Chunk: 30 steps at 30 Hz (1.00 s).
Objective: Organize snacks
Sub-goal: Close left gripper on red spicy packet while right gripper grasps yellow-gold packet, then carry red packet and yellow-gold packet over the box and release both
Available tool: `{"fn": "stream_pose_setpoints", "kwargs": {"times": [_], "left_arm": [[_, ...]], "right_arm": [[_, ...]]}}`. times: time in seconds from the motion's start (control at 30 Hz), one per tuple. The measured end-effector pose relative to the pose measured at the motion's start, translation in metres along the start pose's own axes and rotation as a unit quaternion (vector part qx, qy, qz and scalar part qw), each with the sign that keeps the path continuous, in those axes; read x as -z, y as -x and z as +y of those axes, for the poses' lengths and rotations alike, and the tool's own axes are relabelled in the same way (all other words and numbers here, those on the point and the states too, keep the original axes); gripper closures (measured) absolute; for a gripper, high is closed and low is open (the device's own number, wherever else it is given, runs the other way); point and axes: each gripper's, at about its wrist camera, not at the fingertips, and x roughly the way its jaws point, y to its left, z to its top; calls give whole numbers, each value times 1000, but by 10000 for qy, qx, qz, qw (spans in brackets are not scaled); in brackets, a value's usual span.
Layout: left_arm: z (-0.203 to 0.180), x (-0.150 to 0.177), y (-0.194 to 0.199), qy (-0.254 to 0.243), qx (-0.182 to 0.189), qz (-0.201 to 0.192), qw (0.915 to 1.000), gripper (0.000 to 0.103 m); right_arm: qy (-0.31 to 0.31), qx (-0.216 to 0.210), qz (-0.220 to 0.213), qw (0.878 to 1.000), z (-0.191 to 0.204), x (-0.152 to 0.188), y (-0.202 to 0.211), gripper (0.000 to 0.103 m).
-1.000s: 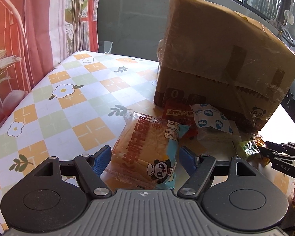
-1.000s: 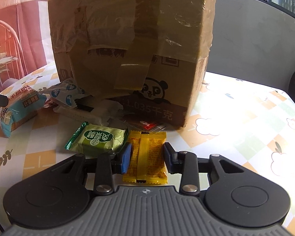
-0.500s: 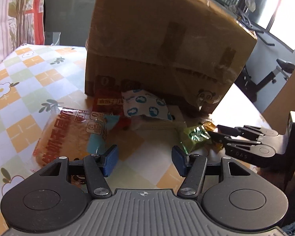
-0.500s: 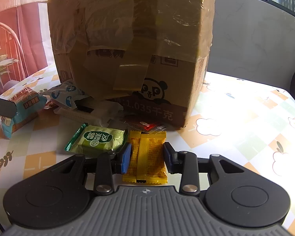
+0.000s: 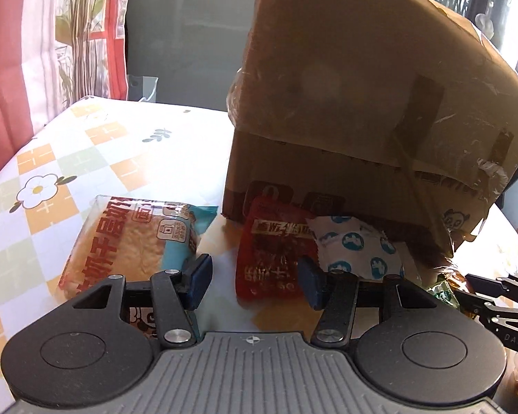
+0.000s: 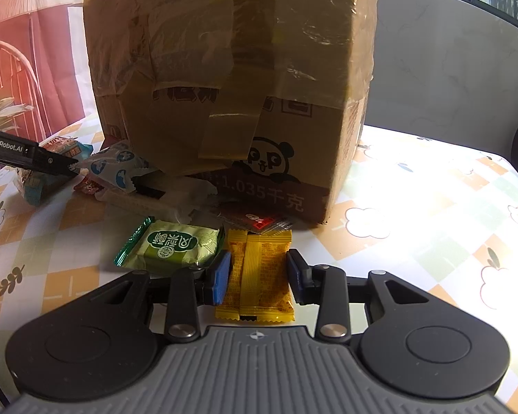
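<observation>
Fingers of the left gripper [image 5: 255,284] are closing, empty — red packet [image 5: 276,252] lies lengthwise just ahead; right gripper [image 6: 259,276] clamps yellow packet [image 6: 259,272]

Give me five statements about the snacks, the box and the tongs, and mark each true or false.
1. The right tongs grip a yellow packet. True.
2. The green packet lies on top of the cardboard box. False: it lies on the table, beside the yellow packet.
3. The left tongs hold the bread packet. False: they are closing with the red packet ahead of them, nothing pinched yet.
4. The box bears a panda print. True.
5. The tablecloth is plain white. False: it is chequered with flowers.
</observation>
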Motion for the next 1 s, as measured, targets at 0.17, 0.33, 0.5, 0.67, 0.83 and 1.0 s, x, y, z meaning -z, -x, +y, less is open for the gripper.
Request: {"fn": "stream_pose_setpoints", "kwargs": {"times": [0.17, 0.33, 0.5, 0.67, 0.83, 1.0], "left_arm": [[-13, -1, -21, -396, -258, 5, 9989, 48], [-20, 0, -28, -483, -347, -60, 9982, 47], [-19, 2, -22, -513, -28, 58, 9987, 74], [-15, 16, -3, -544, 16, 191, 9983, 76], [-7, 37, 26, -368, -43, 286, 9989, 76], [-8, 55, 47, -466, -20, 277, 9985, 76]], "right_arm": [[-28, -11, -1, 10000, 2, 0, 0, 65], [-41, -15, -3, 10000, 2, 0, -1, 65], [-46, -14, -7, 10000, 3, 0, -1, 65], [-59, -10, -6, 10000, 3, -1, -1, 65], [-45, 0, -5, 10000, 4, -1, -1, 65], [-36, 22, -2, 10000, 4, 0, -2, 65]]}}
